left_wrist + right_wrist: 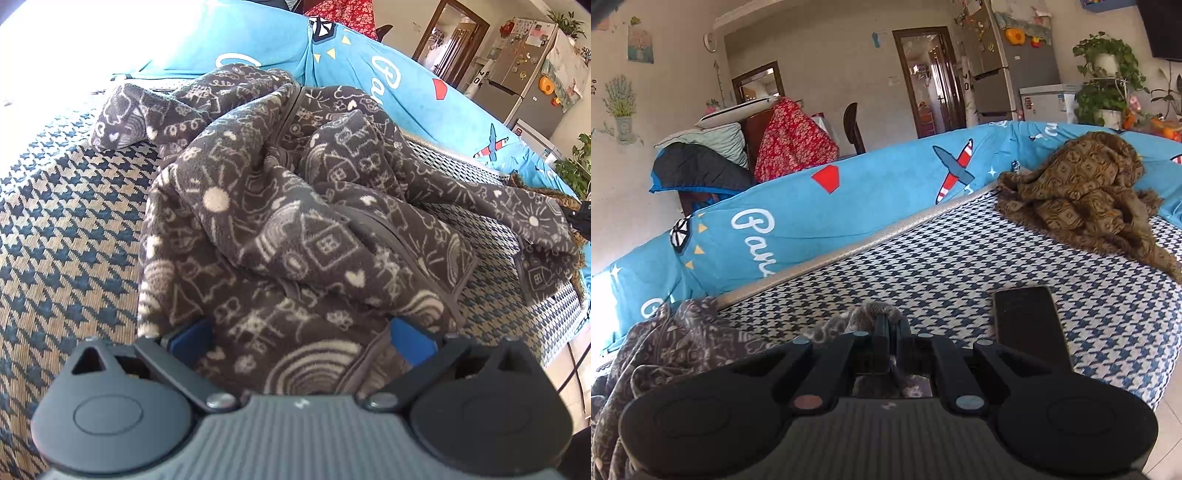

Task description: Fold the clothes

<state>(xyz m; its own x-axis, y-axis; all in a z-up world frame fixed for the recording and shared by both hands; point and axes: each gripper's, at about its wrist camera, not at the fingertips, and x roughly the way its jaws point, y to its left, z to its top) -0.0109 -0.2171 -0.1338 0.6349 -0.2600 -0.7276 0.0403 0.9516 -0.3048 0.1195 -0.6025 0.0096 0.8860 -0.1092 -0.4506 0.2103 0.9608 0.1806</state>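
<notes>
A dark grey fleece garment (280, 221) with white doodle prints lies crumpled on the houndstooth sofa seat (66, 206). My left gripper (299, 339) is open, its blue pads spread wide with the garment's near hem bunched between them. In the right wrist view my right gripper (888, 325) is shut on an edge of the same grey fleece garment (683, 343), which trails off to the lower left. The fabric pokes up just past the fingertips.
A black phone (1027, 325) lies on the seat right of my right gripper. A brown patterned garment (1086, 192) is heaped at the far right. A blue printed backrest cover (812, 218) runs along the back. The sofa's front edge drops to the floor (1167, 424).
</notes>
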